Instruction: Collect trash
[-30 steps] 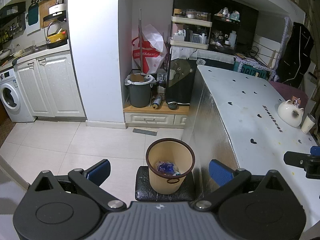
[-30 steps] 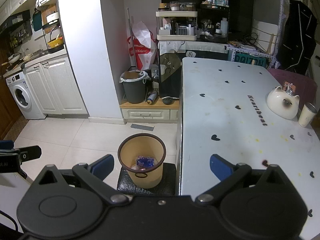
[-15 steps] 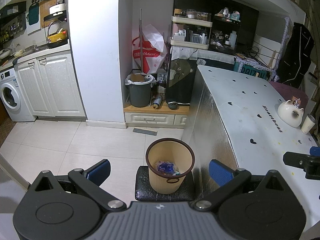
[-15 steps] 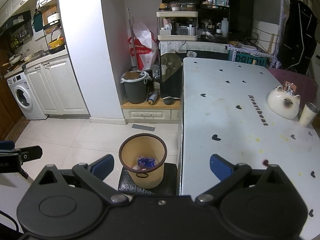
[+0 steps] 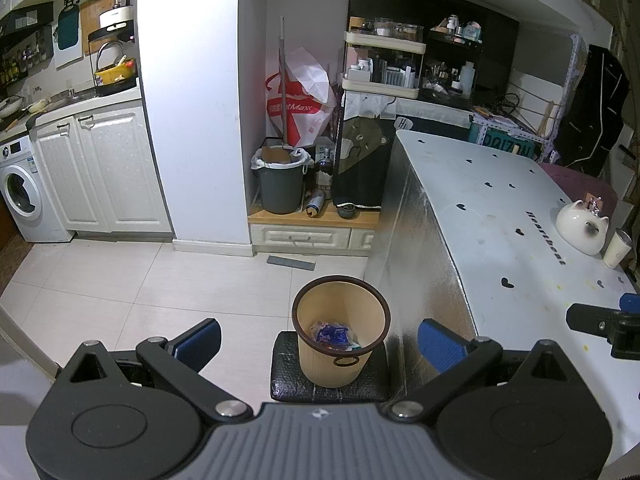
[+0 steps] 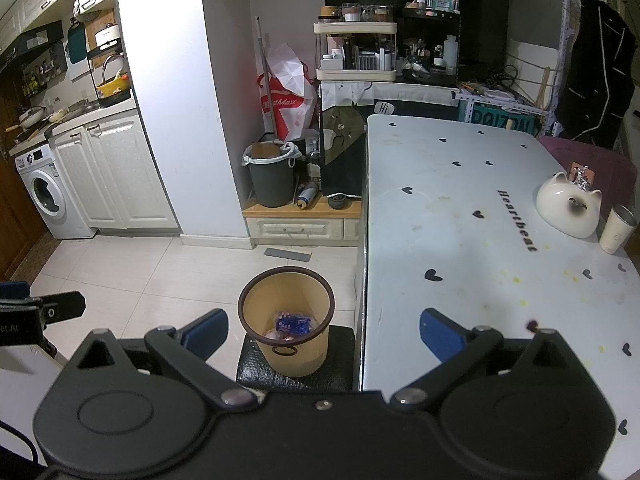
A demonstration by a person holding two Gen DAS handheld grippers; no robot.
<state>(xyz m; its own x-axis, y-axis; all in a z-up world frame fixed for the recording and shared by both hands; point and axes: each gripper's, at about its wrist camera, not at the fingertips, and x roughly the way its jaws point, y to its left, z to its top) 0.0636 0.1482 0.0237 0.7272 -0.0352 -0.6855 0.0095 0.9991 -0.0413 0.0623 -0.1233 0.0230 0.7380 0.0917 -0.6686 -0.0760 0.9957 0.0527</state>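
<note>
Glossy pale floor tiles point(image 5: 100, 280) surround a round, ribbed tan bin point(image 5: 340, 344) on a black mat beside the white table point(image 6: 460, 220), crinkled blue wrappers point(image 6: 294, 324) inside. Left gripper point(image 5: 318, 340) and right gripper point(image 6: 324, 330) gape empty.

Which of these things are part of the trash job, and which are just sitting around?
For the job: tan bin, blue wrapper inside it, both open tools.
Just around: cat-shaped dish, cup, grey bin, washing machine.

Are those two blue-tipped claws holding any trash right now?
No. The left gripper and the right gripper are both open and empty; blue wrappers already lie in the tan bin.
</note>
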